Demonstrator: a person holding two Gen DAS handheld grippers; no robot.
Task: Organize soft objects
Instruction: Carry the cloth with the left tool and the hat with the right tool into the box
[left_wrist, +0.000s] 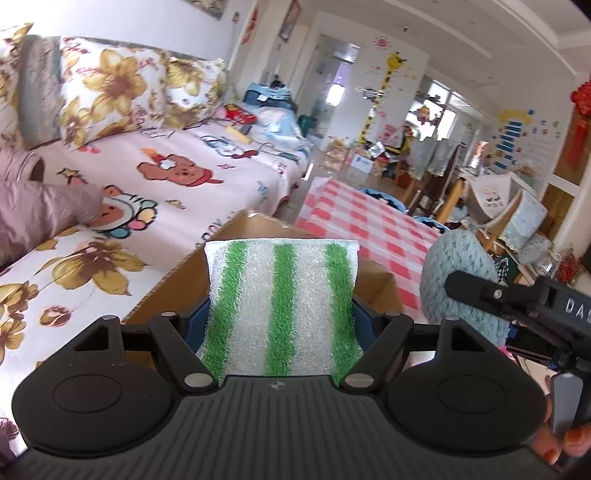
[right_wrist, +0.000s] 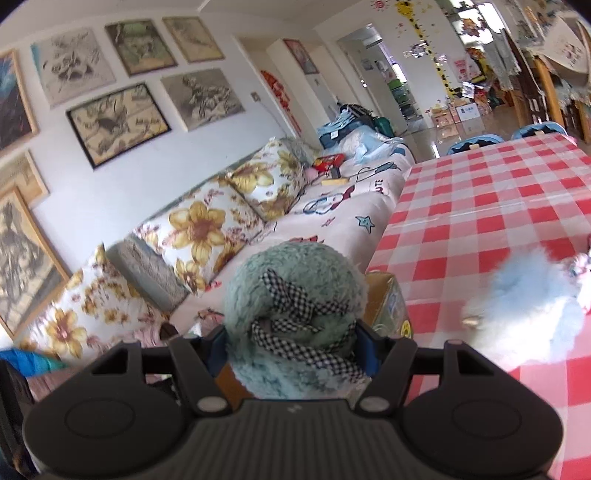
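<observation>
The left gripper (left_wrist: 281, 314) clamps a white fuzzy cloth with three green stripes (left_wrist: 282, 302), upright above an open brown cardboard box (left_wrist: 177, 284). The right gripper (right_wrist: 291, 339) squeezes a teal plush ball with a black-and-white checked ribbon (right_wrist: 295, 314), beside the red-checked tablecloth's (right_wrist: 480, 206) edge. Its fingertips are hidden by plush; a pale blue fluffy thing (right_wrist: 524, 317) to the right is blurred.
</observation>
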